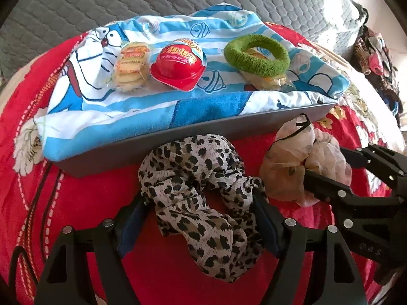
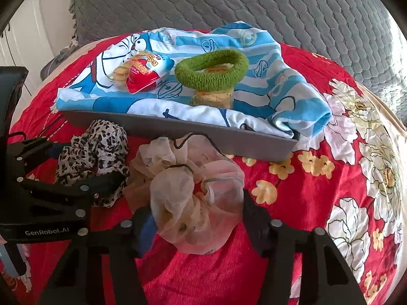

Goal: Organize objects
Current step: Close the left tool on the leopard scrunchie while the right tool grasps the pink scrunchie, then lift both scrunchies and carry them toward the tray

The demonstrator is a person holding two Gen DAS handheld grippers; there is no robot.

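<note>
A leopard-print scrunchie (image 1: 201,190) lies on the red bedspread between the fingers of my left gripper (image 1: 201,203), which is shut on it. A pale pink scrunchie (image 2: 193,198) sits between the fingers of my right gripper (image 2: 197,213), which is shut on it. Both lie just in front of a grey tray (image 1: 229,129) lined with a blue cartoon towel (image 1: 157,106). On the towel are a biscuit pack (image 1: 131,67), a red toy egg (image 1: 178,63) and a green scrunchie (image 1: 257,54) on another snack pack (image 1: 267,81).
The red floral bedspread (image 2: 318,190) covers the bed. A grey quilted blanket (image 2: 254,7) lies behind the tray. A pile of clothes (image 1: 376,58) sits at the far right in the left wrist view.
</note>
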